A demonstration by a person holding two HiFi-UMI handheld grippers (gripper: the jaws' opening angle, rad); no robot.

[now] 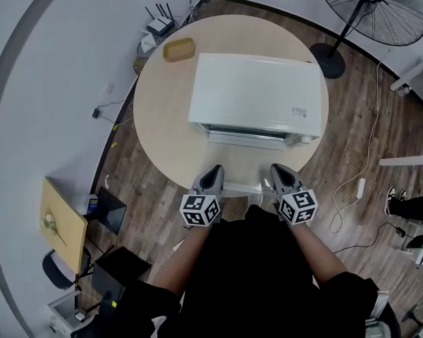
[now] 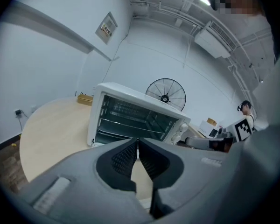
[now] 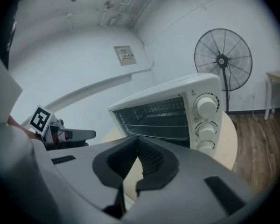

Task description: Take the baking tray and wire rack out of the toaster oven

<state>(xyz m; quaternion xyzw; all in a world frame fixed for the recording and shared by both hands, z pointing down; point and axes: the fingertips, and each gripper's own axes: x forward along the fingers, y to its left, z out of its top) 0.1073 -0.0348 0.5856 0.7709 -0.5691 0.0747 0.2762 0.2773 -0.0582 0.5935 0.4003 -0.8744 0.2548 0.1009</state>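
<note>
Oven (image 1: pixel 257 97) on counter (image 1: pixel 162 118), door appears down, front toward person. Rack (image 3: pixel 155 124) inside on rails; tray below it not clearly made out. Both judged stiff, thin metal, light, prone to slide — take by front edge, keep level. Left tool (image 1: pixel 213 173) and right tool (image 1: pixel 282 172) closed, empty, short of oven.

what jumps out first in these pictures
A white toaster oven sits mid-way on a round wooden table. The left gripper and right gripper hover shut and empty at the table's near edge, pointing at the oven. A black pedestal fan stands on the floor beyond.
</note>
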